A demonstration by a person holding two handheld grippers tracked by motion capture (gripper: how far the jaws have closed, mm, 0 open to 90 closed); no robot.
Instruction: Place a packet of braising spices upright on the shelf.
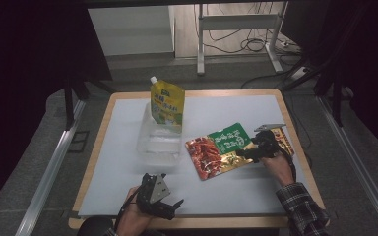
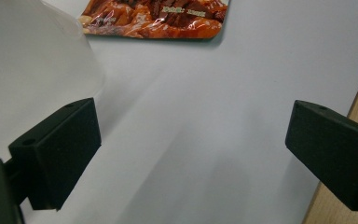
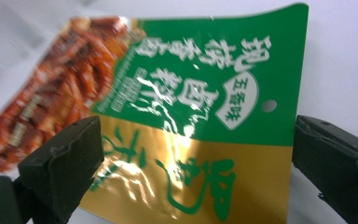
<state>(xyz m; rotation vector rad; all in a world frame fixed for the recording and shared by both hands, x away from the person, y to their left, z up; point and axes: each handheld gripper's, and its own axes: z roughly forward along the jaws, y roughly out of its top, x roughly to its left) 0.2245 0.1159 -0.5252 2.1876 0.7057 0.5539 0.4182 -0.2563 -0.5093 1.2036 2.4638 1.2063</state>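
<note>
A white-topped counter [image 1: 128,147] carries a clear plastic tub [image 1: 158,137] with a yellow spouted pouch [image 1: 168,103] leaning upright in its far end, likely already packed. To its right a red, green and gold snack packet [image 1: 220,150] lies flat, long axis slanting from near-left to far-right, gold end toward the right tool [image 1: 250,151]. That tool straddles the gold end, jaws spread, seemingly poised to grip. The left tool [image 1: 170,206] waits released near the front edge.
</note>
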